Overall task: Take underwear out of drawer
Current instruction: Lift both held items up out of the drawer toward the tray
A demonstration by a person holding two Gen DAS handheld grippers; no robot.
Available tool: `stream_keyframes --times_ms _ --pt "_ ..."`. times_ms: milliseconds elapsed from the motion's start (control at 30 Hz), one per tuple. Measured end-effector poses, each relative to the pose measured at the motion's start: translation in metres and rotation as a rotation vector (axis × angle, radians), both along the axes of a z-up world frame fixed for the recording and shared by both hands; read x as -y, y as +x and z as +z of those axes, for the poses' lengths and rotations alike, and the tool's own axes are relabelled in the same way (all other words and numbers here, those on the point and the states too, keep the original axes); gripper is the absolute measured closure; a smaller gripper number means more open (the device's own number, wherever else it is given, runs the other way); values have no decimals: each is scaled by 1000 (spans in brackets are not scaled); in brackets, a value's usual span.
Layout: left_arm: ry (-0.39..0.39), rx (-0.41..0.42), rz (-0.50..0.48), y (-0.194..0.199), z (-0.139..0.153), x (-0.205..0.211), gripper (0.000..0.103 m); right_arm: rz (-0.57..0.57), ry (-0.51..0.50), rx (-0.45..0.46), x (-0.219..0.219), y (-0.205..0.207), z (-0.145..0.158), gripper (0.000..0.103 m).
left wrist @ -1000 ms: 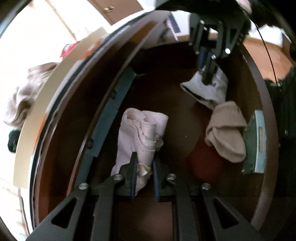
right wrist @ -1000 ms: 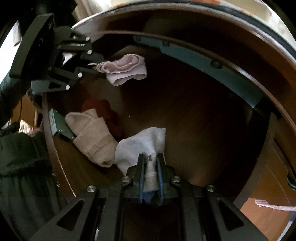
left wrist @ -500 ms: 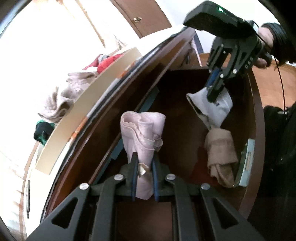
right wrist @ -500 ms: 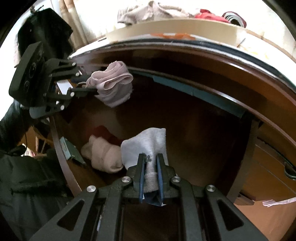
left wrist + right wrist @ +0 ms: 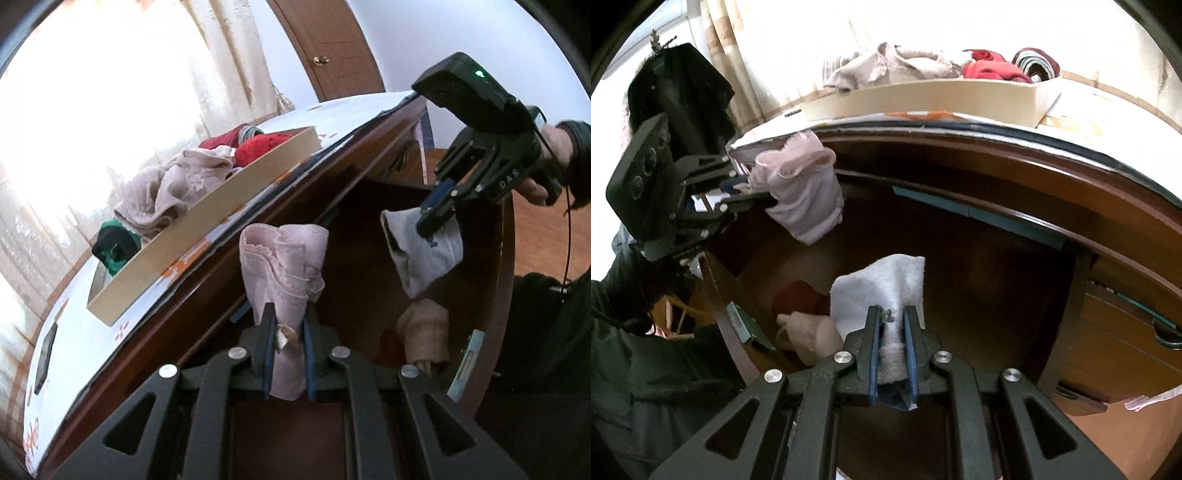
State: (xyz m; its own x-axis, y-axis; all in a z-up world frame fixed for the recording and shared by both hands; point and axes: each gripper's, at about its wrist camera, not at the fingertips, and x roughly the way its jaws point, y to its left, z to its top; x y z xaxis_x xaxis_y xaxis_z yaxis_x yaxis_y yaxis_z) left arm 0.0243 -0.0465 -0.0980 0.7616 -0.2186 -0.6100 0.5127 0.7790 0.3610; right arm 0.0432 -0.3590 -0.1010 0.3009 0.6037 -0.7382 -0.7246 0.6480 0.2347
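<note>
left wrist view: left gripper (image 5: 288, 328) is clenched on a pale pink folded cotton underwear with scalloped lace edge (image 5: 282, 266), pinched low on the fold with the bulk standing up above the fingertips, clear of the dark brown wooden drawer (image 5: 369, 258) floor. across the drawer the right gripper (image 5: 436, 218) grips a light grey soft knit underwear (image 5: 428, 254), which hangs slack below it, off the floor too. a beige rolled garment (image 5: 424, 328) lies in the drawer's near right corner. on the dresser top sits a shallow cream cardboard tray (image 5: 207, 225) heaped with beige, red and green clothes, probably the drop spot. right wrist view: right gripper (image 5: 892, 339) is shut on the grey piece (image 5: 882, 288), a thick bunch of fabric between the pads, loose end flopping up and forward. left gripper (image 5: 750, 194) at upper left carries the pink piece (image 5: 807, 188), drooping just under the dresser lip. beige roll (image 5: 809, 332) and a dark red garment (image 5: 798, 295) are left on the drawer floor. handling call: both pieces are light, limp, not fragile, nothing to crush. they drape and swing, so a bunched fold deep in the jaws is the right hold; a single-layer edge would likely slip. main risk looks like the pink one snagging on the dresser lip.
</note>
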Motion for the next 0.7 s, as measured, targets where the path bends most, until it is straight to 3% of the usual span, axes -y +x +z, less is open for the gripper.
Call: stream_keyframes --times_ms 700 --pt "-154 31 113 -9 15 -13 93 -36 131 55 29 -12 8 90"
